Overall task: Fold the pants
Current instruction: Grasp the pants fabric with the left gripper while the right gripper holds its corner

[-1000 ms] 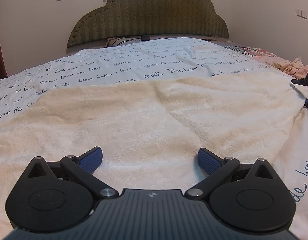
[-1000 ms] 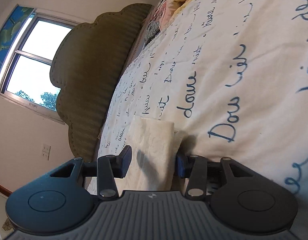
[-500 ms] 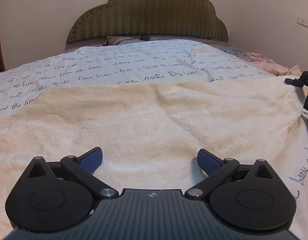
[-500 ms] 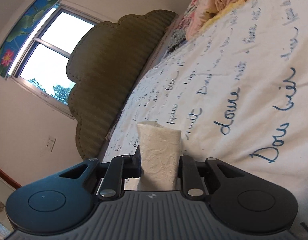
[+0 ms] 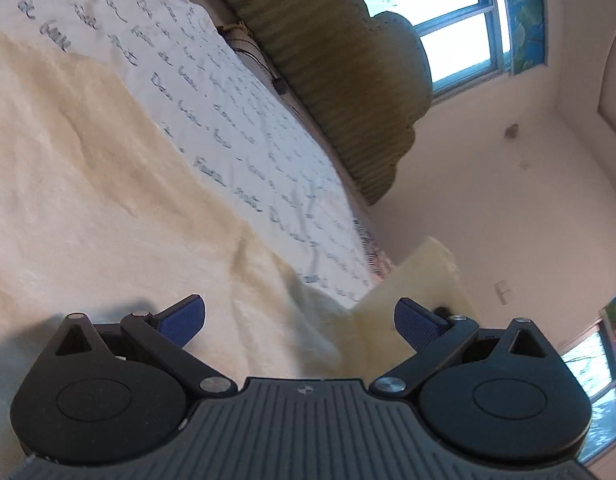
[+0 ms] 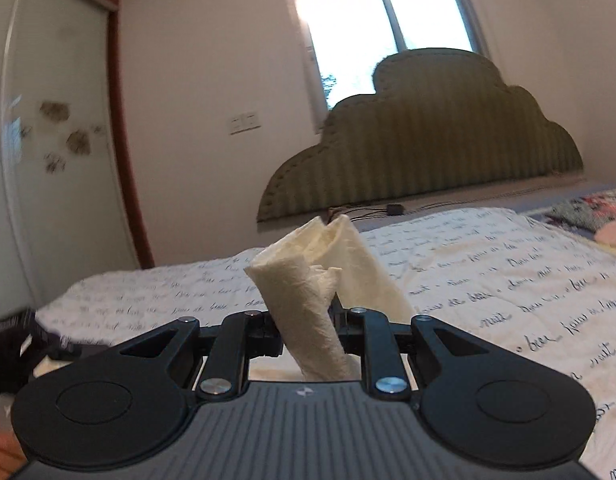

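Observation:
The cream textured pants (image 5: 108,184) lie spread over the bed's white sheet with blue handwriting (image 5: 236,120). My left gripper (image 5: 300,320) hovers low over them, rolled to one side, open, with cloth under it and nothing pinched between its blue pads (image 5: 184,318). One end of the pants (image 5: 423,276) stands lifted off the bed at the right of that view. In the right wrist view, my right gripper (image 6: 308,322) is shut on that bunched, rolled end of the pants (image 6: 300,292), held up above the sheet (image 6: 507,280).
An olive padded headboard (image 6: 427,140) stands at the far end below a window (image 6: 379,28). A small black device with cables (image 6: 395,210) lies by the headboard. Floral bedding (image 6: 587,208) is piled at the right. A pale wardrobe door (image 6: 56,140) is at the left.
My right gripper closed on the pants' end, rolled to level and lifted it off the bed. My left gripper rolled sideways and shifted, staying open.

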### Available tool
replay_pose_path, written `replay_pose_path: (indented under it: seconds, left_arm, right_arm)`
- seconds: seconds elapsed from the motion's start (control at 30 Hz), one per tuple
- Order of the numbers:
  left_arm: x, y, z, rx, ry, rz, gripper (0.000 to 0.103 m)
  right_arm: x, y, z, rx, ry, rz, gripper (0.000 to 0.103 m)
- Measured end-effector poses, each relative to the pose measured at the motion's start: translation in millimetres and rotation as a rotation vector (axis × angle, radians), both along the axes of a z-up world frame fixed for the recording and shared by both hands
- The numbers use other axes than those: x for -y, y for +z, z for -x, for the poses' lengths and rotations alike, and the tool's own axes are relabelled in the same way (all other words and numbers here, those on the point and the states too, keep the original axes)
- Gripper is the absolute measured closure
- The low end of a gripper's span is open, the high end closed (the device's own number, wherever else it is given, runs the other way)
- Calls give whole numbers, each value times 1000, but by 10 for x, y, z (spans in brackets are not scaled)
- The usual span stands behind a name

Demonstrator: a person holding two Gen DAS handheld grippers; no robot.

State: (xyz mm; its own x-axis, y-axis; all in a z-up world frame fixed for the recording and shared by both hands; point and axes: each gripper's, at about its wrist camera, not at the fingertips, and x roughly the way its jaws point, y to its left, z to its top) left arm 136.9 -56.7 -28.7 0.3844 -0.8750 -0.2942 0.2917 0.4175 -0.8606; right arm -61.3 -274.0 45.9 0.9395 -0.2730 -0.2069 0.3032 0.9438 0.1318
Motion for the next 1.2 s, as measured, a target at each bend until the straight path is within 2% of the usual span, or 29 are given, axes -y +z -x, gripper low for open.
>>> replay_pose_path:
  seconds: [0.17,0.3,0.5,0.6,0.67,0.7,0.77,0.83,0.9,0.93,1.0,1.03,1.2]
  left_arm:
    - [192,-20,-86,-112,-75,187,1]
    - [444,-68,-181,-200,-114,237,0]
    - [779,-40,-385,-186,-153,137,1]
    - [860,-65,-470,-175,-167,55,6]
    - [909,-116,-489,-171,-183,-7,13]
    - [929,-136,-486,-166,-188,-37,21]
    - [942,-185,-455,-147,-188,-104,35]
    - [955,-226,-426,-123,-196,-149,62]
    - [973,-234,-404,-97,-198,-180,77]
    - [988,-226,-393,-81,-199,-196,91]
    - [983,-168,-357,-31,-192,-217,95]
    - [974,-132,-338,-4,-185,-222,96]
    - [765,157,-248,126,-125,-205,97]
  right_arm:
    - [-473,-100,-153,-50,60,134,85]
    - [-771,-165,-132,-90,81,286,85]
    - [-1211,-384,-102,-199,150,568,83]
    - [-1403,-584,-102,-274,182,723,78]
    - [-1451,-702,-102,-315,188,780,71]
    - [-1447,-748,-105,-333,183,788,68]
    - [-1395,-796,-121,-369,172,780,55]
    - [-1364,-815,-103,-380,153,775,53]
    - [-1352,-808,-75,-389,153,775,53]
    - [-1348,-805,-52,-391,160,779,54]
    - [-1341,-780,-41,-400,190,768,68]
    - [-1336,-757,-39,-403,202,758,81]
    - [-1430,-724,-77,-369,217,747,83]
